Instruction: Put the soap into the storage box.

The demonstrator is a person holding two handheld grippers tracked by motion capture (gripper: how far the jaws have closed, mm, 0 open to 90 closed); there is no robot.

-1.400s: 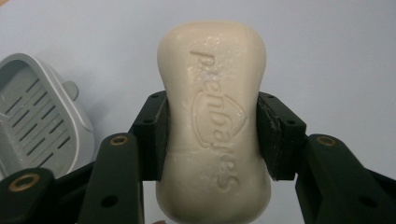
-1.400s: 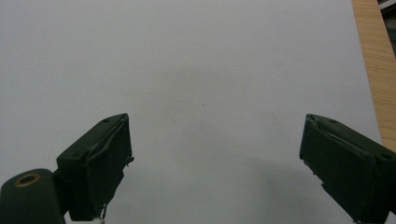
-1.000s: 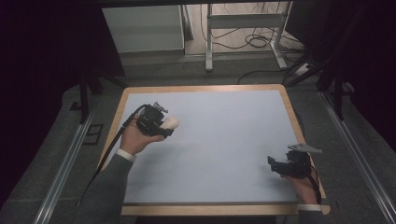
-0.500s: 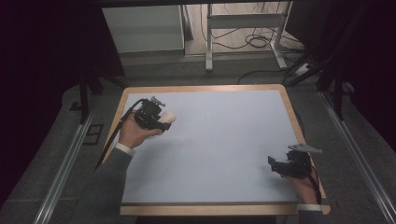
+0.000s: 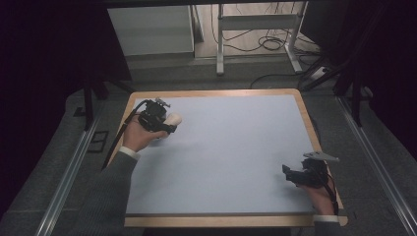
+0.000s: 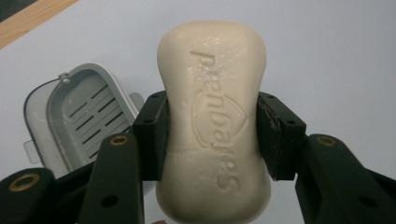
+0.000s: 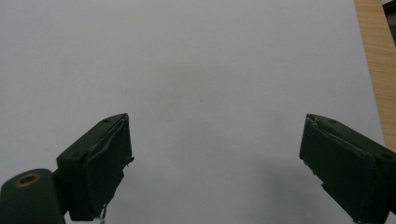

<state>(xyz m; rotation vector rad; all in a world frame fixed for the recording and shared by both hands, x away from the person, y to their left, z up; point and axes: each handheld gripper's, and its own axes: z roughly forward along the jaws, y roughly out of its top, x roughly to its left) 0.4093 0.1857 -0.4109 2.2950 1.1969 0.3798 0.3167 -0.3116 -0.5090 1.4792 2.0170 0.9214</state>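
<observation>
Soap: cream bar of soap with raised lettering on its face, clamped across its waist between the two black jaws of the left gripper; both pads press its sides.
Soap in the high view: the bar sticks out past the left gripper toward the middle of the table, held above the mat near the far left corner.
Left gripper state: clenched on the bar of soap, the squeeze unchanged over the last second.
Change since a second ago: the left hand has carried the bar farther toward the far left corner of the mat and a touch higher; earlier it sat nearer the person.
Soap dish: grey soap dish with a slotted tray inside, lying on the mat just beyond and to the left of the jaws in the left gripper view; in the high view it is probably hidden under the hand, though I cannot tell for sure.
Right gripper: right gripper has its jaws spread wide with nothing between them, only bare mat below.
Right gripper place: near the right edge at the near corner, same spot as a second ago.
Table: pale blue mat on a wood-rimmed table.
</observation>
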